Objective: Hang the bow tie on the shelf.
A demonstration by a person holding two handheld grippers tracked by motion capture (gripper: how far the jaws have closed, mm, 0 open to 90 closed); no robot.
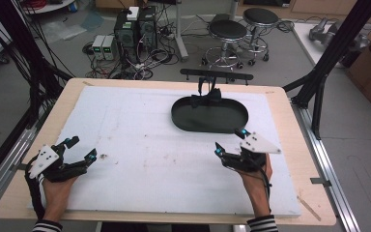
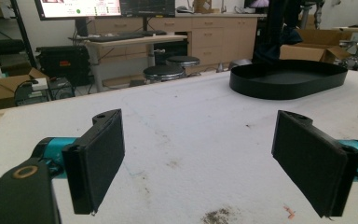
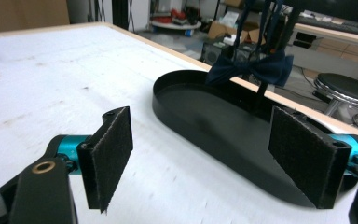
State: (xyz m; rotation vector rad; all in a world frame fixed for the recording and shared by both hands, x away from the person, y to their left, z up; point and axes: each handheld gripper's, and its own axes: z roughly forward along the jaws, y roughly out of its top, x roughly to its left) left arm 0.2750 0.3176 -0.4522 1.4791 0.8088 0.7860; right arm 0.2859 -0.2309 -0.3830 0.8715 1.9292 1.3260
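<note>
A person's two hand-held tools rest over a white foam-covered wooden bench [image 1: 140, 145], both with jaws spread and nothing between them. The left tool [image 1: 80, 148] sits at the near left of the bench, well apart from everything else. The right tool [image 1: 229, 142] hovers at the near right, just beside the near rim of a shallow black oval plastic tray [image 1: 209, 116], its two black felt pads [image 3: 108, 156] framing the tray's open floor in the right gripper view.

The dark navy fabric bow tie [image 3: 251, 68] sits at the tray's far edge, apparently hanging by its strap from a black bar stand [image 1: 216, 75] behind the bench rather than lying flat inside; whether its lower edge touches the tray rim cannot be told.

From here the risks are plain. A reach across the tray with the right tool could catch the low rim and slide the light tray on the foam. Soft, thin cloth may slip from wide pads if pinched at one wing alone, and a pull against the strap could tip the stand. The left tool is too far off to steady the tray.
</note>
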